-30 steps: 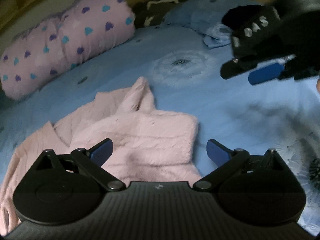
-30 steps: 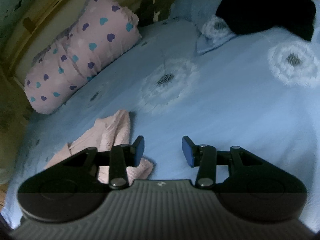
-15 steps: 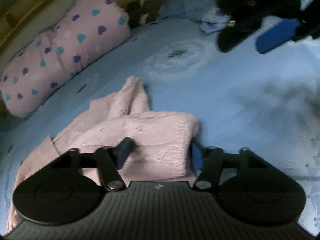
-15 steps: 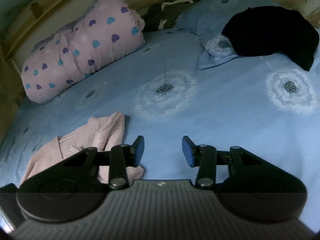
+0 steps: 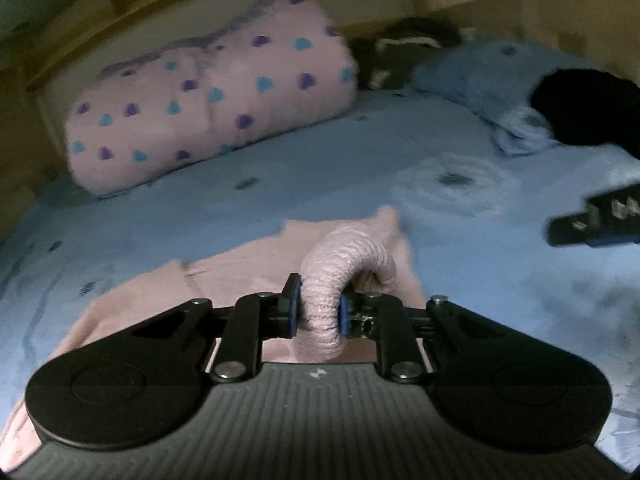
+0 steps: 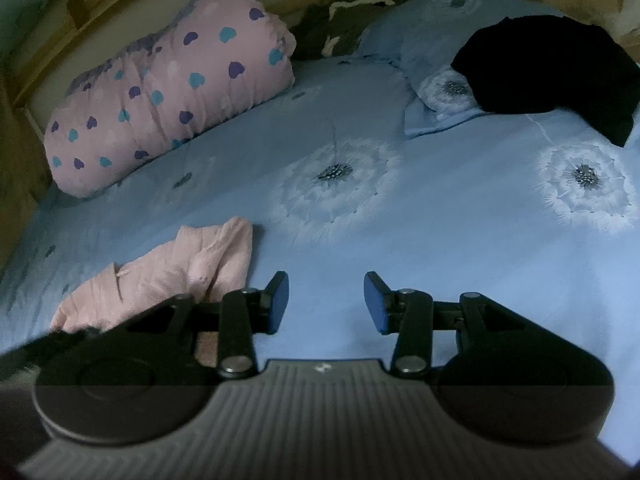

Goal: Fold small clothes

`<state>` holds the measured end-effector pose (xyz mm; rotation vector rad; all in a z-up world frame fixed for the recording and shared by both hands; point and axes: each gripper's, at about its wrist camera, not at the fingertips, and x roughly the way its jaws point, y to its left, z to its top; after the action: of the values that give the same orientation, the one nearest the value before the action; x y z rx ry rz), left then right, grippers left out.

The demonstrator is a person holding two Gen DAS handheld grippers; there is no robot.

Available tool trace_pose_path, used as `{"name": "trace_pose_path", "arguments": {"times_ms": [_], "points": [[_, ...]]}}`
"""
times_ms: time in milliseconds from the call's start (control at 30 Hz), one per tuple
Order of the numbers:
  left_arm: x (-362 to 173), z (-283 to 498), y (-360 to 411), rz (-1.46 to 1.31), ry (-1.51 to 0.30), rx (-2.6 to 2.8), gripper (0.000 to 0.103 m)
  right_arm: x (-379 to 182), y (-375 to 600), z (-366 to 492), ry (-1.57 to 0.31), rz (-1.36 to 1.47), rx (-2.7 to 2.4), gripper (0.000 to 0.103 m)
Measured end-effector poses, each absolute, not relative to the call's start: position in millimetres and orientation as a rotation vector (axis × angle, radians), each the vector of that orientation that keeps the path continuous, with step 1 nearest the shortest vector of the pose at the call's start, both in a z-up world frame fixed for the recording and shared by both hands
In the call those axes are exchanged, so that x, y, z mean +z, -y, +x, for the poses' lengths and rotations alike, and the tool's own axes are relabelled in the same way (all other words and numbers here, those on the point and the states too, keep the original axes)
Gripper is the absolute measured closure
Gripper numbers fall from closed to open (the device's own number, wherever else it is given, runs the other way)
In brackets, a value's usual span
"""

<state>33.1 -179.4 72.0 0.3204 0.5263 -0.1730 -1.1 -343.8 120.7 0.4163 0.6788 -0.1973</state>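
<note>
A blue dandelion-print bedsheet (image 6: 460,240) carries the pink knit garment (image 6: 168,276), soft and rumpled (ribbed in texture), near its left edge. The left gripper (image 5: 318,310) is closing, pinching a bunched fold of it; the right gripper (image 6: 326,302) hangs partly open, holding nothing.

A bed (image 6: 440,240) in blue dandelion sheets carries a pink garment (image 6: 168,276) lower left, a heart-print pillow (image 6: 172,80) upper left, and black cloth (image 6: 548,72) upper right.
</note>
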Motion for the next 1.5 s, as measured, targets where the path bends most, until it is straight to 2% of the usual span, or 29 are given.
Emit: {"name": "trace_pose_path", "arguments": {"times_ms": [333,600,700,833,967,1133,1400,1500], "points": [[66,55,78,0.220,-0.638,-0.023,0.080,115,329,4,-0.708,0.377,-0.167,0.058],[56,65,29,0.122,-0.672,-0.029,0.079,106,312,11,-0.752,0.331,-0.131,0.058],[54,66,19,0.093,-0.675,-0.048,0.073,102,306,13,-0.776,0.324,-0.108,0.058],[54,69,2,0.073,-0.659,-0.007,0.053,93,293,19,-0.818,0.313,-0.074,0.058],[55,72,-17,0.033,-0.667,-0.021,0.050,83,277,25,-0.853,0.272,-0.051,0.058],[53,73,-29,0.001,-0.685,-0.108,0.038,75,260,32,-0.864,0.214,-0.035,0.058],[22,93,-29,0.051,-0.728,-0.168,0.036,66,247,40,-0.840,0.209,-0.017,0.059],[8,102,-40,-0.018,-0.750,-0.179,0.030,64,245,42,-0.829,0.206,-0.023,0.059]]}}
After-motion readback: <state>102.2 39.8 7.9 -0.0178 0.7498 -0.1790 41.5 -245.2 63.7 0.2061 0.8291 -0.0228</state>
